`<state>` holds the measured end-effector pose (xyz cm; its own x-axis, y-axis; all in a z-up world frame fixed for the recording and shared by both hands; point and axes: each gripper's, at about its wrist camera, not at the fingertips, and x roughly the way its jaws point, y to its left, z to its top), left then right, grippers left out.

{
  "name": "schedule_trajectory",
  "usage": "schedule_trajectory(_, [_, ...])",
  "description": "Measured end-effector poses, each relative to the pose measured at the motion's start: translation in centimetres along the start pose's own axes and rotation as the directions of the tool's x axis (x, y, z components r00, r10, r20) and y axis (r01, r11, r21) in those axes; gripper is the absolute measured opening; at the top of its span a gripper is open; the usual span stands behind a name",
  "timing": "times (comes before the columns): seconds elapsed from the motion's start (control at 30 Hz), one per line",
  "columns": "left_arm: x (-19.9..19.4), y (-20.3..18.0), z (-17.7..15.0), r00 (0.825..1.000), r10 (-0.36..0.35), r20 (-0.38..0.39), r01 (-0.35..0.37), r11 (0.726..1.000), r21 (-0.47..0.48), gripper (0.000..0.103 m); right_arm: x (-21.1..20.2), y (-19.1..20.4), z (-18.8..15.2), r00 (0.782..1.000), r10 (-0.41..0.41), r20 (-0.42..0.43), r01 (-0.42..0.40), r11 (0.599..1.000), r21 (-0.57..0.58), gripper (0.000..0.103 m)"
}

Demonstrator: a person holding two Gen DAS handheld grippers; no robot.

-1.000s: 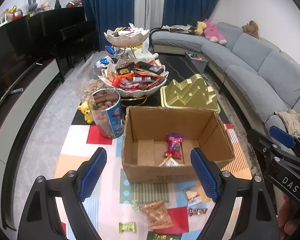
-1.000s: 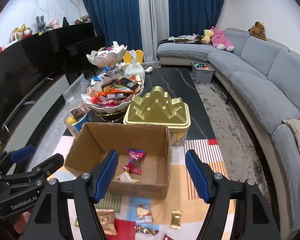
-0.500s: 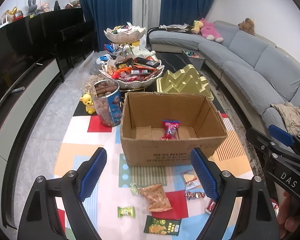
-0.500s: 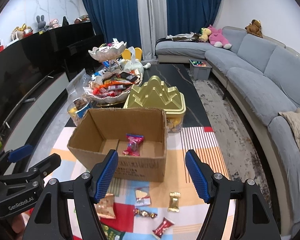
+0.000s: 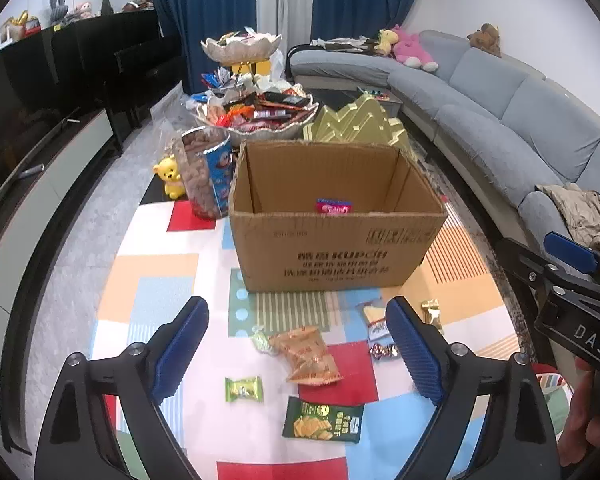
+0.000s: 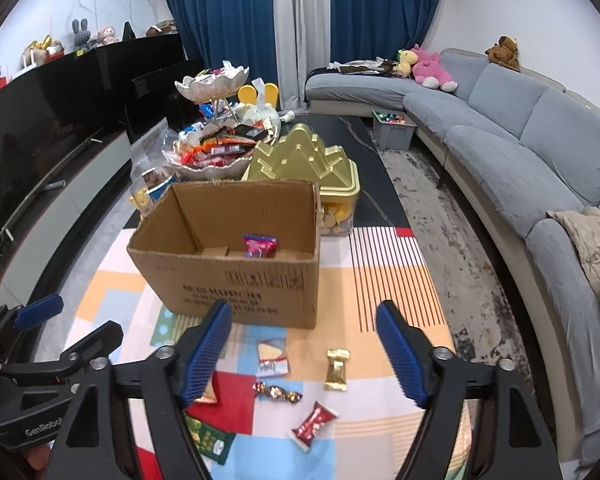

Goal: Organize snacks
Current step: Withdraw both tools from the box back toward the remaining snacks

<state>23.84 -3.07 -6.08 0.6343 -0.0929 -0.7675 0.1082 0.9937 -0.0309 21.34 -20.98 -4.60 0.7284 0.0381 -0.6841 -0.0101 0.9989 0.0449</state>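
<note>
Down at six o'clock from the cardboard box (image 5: pixel 332 216), I've got both grippers (image 5: pixel 296 344) (image 6: pixel 304 344) gaping, empty; one red packet (image 6: pixel 260 245) boxed, loose snacks (image 5: pixel 308 354) left on the mat.

Both grippers, left gripper (image 5: pixel 298 350) and right gripper (image 6: pixel 306 350), have black frames, silver screws and ribbed blue pads.

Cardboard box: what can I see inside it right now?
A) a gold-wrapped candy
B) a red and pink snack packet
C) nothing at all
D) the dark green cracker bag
B: a red and pink snack packet shows over the near wall of the cardboard box; the gold-wrapped candy and the dark green cracker bag lie on the mat outside it.
</note>
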Motion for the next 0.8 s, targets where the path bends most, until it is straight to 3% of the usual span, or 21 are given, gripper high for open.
schedule_trajectory(0.37, [0.4,-0.7,-3.3,1.0,0.003,-0.009,-0.002,0.999,0.032,0.102,0.7,-0.8,-3.6,0.998,-0.015,-0.062,0.017,0.999,0.029,0.08])
schedule_trajectory(0.8, [1.9,-1.1,-7.7,0.998,-0.01,-0.065,0.013,0.999,0.043,0.102,1.8,-1.1,-7.7,0.994,-0.035,-0.107,0.039,0.999,0.03,0.08])
